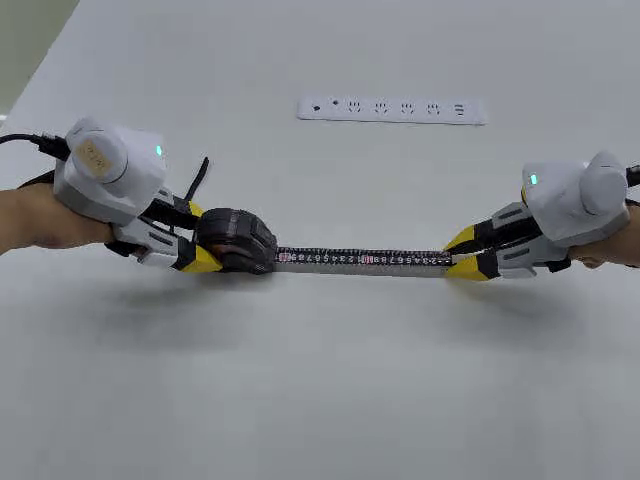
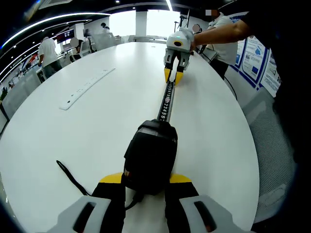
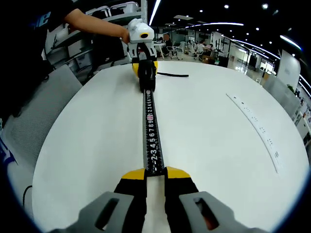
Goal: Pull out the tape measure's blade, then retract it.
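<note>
- At the middle of the worktop (image 1: 330, 400), the case (image 1: 236, 241) of the tape rested on the surface, pinched by the left gripper (image 1: 204, 238). The blade (image 1: 362, 260) ran right to the right gripper (image 1: 462, 255), whose jaws were pressed on its tip.
- Risk: the tip slipping from the right jaws; the spring would likely whip the blade back.
- Risk: a loose hold on the case; blade pull could drag it rightward.
- Risk: a twisted blade could kink or jam on retraction.
</note>
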{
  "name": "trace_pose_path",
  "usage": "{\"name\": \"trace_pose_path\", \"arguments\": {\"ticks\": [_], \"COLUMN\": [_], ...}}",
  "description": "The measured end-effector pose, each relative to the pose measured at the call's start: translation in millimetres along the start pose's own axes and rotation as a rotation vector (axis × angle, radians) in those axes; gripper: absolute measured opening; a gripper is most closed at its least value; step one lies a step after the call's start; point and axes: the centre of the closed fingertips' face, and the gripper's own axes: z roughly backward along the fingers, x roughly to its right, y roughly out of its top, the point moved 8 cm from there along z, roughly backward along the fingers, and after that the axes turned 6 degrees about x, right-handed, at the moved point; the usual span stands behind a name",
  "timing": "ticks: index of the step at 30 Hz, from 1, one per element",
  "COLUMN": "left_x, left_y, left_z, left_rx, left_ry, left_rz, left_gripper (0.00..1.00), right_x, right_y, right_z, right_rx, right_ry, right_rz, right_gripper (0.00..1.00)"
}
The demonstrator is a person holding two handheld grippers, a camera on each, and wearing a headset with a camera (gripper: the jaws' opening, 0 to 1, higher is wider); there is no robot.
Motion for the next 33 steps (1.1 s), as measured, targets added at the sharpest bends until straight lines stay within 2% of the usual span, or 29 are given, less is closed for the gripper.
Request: {"name": "trace_pose_path", "arguments": {"ticks": [16, 25, 33], "left_x": [1.3, 3.0, 1.8], "left_y": [1.1, 4.8, 5.2], "left_z": [0.4, -0.5, -1.1], "left_rx": [-0.005, -0.03, -0.025], "left_ry": [0.002, 0.008, 0.008], "left_rz": [-0.001, -0.005, -0.008], "left_gripper": [0.28, 0.29, 0.29], "right_x": [-1.2, -2.2, -1.9], "right_y": [-10.2, -7.8, -7.7], "right_z": [16.3, 14.6, 12.3], "right_rx": [-0.032, -0.068, -0.089], "right_ry": [-0.015, -0.018, -0.018], "right_rz": [-0.009, 0.02, 0.03], "right_gripper": [0.11, 0.12, 0.12]}}
